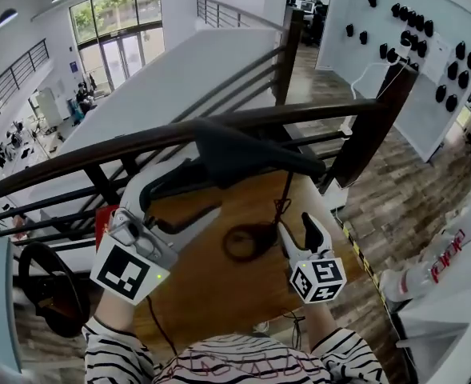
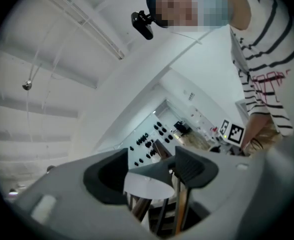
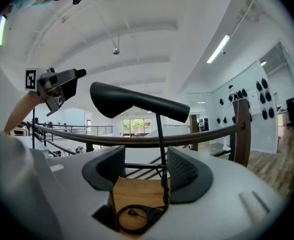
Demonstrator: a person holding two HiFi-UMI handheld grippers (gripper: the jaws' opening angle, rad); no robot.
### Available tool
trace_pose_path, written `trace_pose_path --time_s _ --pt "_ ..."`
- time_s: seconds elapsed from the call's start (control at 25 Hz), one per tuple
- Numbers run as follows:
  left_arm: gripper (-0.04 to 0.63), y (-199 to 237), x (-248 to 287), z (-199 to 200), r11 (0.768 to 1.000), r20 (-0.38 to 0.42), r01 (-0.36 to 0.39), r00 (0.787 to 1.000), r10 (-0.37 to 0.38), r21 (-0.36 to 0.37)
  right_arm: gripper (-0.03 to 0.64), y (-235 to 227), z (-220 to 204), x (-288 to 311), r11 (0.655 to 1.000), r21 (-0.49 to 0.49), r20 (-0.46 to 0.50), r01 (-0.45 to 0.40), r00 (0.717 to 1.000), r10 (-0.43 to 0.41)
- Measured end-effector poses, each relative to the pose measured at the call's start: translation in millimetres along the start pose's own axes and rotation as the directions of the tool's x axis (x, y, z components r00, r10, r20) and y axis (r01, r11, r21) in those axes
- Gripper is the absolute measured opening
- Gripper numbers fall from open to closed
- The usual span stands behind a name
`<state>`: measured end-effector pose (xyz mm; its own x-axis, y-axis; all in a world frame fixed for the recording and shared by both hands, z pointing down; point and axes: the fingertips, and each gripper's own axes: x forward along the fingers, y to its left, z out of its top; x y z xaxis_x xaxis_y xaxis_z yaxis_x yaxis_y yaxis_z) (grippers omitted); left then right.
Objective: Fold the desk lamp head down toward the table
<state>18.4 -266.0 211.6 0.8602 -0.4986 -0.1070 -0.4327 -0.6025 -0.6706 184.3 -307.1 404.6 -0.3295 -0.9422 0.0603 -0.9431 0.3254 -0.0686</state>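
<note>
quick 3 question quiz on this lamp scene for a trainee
1. True or false: the lamp head is already folded down onto the table.
2. Which is nearer the lamp head? A the left hand-held gripper; B the right hand-held gripper.
3. Fill in: the right hand-held gripper's jaws stand ____, with nothing gripped.
Key: 1 false, it stands raised above the table. 2 A. 3 open.
</note>
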Motion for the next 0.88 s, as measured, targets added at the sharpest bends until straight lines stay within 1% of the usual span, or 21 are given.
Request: trace_pose_path --time_s 0.24,0.52,0.56,0.64,0.72,0.8,0.88 --pt "0.313 14.0 36.1 7.2 0.994 -0.046 -0.002 0.999 0.007 0.112 0.25 -22.0 3.5 28.6 0.997 -0.023 -0.008 -0.079 0.997 0.079" --pt "0.314 34.8 59.0 10.2 0.982 -0.099 0.035 0.995 -0.017 0.183 0.249 -24.6 7.9 51.3 0.991 -0.015 0.007 -0.132 0.991 0.132" --pt "0.314 37.0 62.2 10.1 0.983 -0.102 0.042 0.995 -0.024 0.18 0.249 -24.6 8.5 53.4 0.991 -0.014 0.009 -0.137 0.991 0.137" --pt "0.314 39.9 68.9 7.6 0.988 -0.111 0.057 0.993 -0.04 0.146 0.249 -25.4 9.7 57.0 0.99 -0.011 0.016 -0.143 0.99 0.143" --pt "0.314 41.2 75.0 0.8 0.995 -0.13 0.069 0.99 -0.058 0.078 0.249 -26.4 11.3 60.8 0.989 -0.007 0.024 -0.145 0.989 0.145" --pt "0.313 41.2 79.7 -8.6 0.996 -0.15 0.085 0.985 -0.083 0.01 0.249 -26.9 12.1 65.0 0.989 -0.001 0.029 -0.145 0.989 0.145" --pt "0.31 39.2 82.7 -17.3 0.994 -0.163 0.105 0.981 -0.108 -0.032 0.249 -27.0 11.3 68.4 0.989 0.004 0.028 -0.145 0.989 0.145"
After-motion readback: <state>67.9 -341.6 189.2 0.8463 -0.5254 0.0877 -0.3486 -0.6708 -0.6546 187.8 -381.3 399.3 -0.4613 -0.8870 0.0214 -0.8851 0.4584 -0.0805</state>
